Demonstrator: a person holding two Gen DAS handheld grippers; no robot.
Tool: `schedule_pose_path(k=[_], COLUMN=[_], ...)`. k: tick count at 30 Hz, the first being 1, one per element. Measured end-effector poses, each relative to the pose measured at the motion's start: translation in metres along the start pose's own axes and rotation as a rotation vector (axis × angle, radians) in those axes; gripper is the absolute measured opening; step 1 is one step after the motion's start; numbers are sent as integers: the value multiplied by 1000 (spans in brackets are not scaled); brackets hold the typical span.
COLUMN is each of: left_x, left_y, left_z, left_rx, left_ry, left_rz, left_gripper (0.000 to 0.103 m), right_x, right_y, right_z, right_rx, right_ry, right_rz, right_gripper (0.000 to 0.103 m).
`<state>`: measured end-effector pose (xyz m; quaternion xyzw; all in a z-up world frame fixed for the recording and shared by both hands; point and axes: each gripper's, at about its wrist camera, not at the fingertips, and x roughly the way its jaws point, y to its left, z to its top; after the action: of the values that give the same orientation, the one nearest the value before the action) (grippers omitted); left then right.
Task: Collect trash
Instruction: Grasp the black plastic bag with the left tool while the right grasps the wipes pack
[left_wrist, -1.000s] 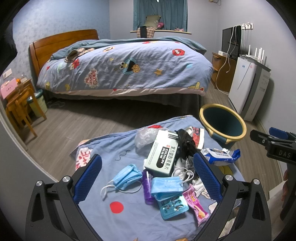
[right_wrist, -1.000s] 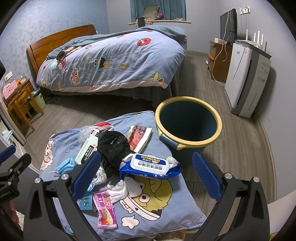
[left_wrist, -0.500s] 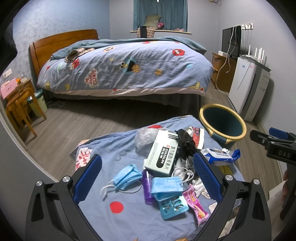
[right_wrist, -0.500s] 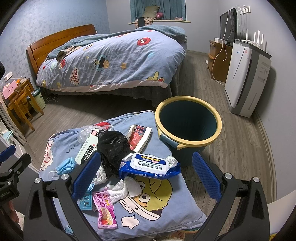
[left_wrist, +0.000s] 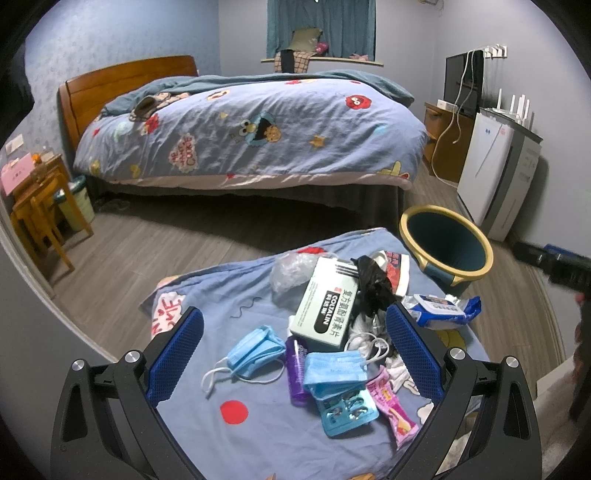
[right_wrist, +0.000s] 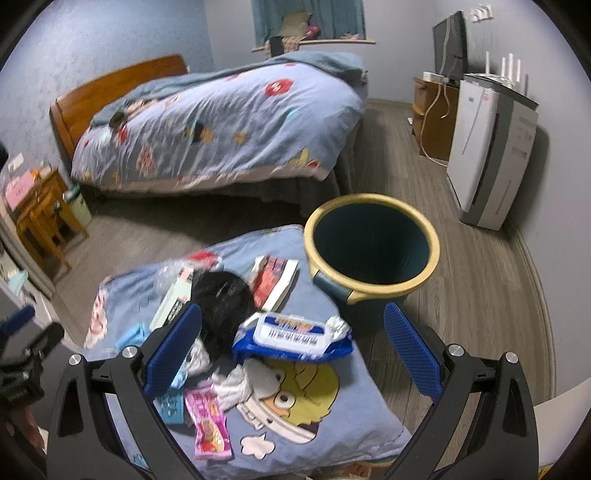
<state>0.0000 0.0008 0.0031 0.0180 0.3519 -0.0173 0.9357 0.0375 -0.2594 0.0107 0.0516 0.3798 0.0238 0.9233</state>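
Two handheld grippers hover over a heap of litter on a blue cartoon-print cushion (left_wrist: 207, 295) in a bedroom. The left gripper (left_wrist: 293, 345) is spread wide, its blue-padded fingers (left_wrist: 173, 354) empty and touching nothing; between them, below, lie two blue face masks (left_wrist: 255, 349), a purple bottle (left_wrist: 295, 373), a pale green medicine box (left_wrist: 325, 314), a blister pack (left_wrist: 347, 410) and a pink sachet (left_wrist: 395, 413). The right gripper (right_wrist: 291, 349) is equally wide and also holds nothing; it is poised above a blue-and-white wet-wipe packet (right_wrist: 295, 336), with a black plastic bag (right_wrist: 221, 306) just beside its left finger and crumpled white tissue (right_wrist: 236, 384) beneath. That view is blurred, so fine print cannot be read.

Both tools point forward and slightly down, side by side; each shows at the edge of the other's view, and a little of a hand is visible behind them, too dim to describe.

The teal bin with a yellow rim (right_wrist: 373, 247) stands upright on the wooden floor against the cushion's far right corner, just beyond a red-printed wrapper (right_wrist: 273, 280). Whether it holds anything cannot be told from its dark interior. A bed with a matching duvet (left_wrist: 251, 125) fills the background, and a white appliance (right_wrist: 487, 158) stands by the right wall.
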Motion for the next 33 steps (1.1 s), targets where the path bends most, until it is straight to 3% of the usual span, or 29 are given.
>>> schedule_pose_path(k=[5,8,10,13,18,21,26,27,30,33], left_x=[21,38,52,73,101,112,127,129,137,148], left_y=[10,23,32,39,32,19,-19,-26,-50,-72], left_z=[13,22,27,30,34,36,31,29,22,15], left_rx=[-15,-50,-79,-102,-89,-67,16,34,84,121], left_ry=[12,28,43,73,105,115,143,151,182,235], left_rz=[-4,8,13,15,-6,-40,-121,-136,-189,-245], left_gripper=[98,98,98,98,98,98,96,96,94,80], right_x=[21,43,61,79,98,113,134,137,136,130], right_y=[-11,-5,11,30,48,52,44,42,39,36], right_z=[12,12,0,-19,-43,-59,-63,-63,-61,-51], right_rx=[-81,-157,-281,-404,-569,-678,-742,-751,-740,-691], right_ry=[28,109,186,275,353,386,399,405,406,391], right_rz=[-35,63,111,179,197,153,70,59,78,113], right_gripper=[97,97,95,75,61,55,37,25,22,17])
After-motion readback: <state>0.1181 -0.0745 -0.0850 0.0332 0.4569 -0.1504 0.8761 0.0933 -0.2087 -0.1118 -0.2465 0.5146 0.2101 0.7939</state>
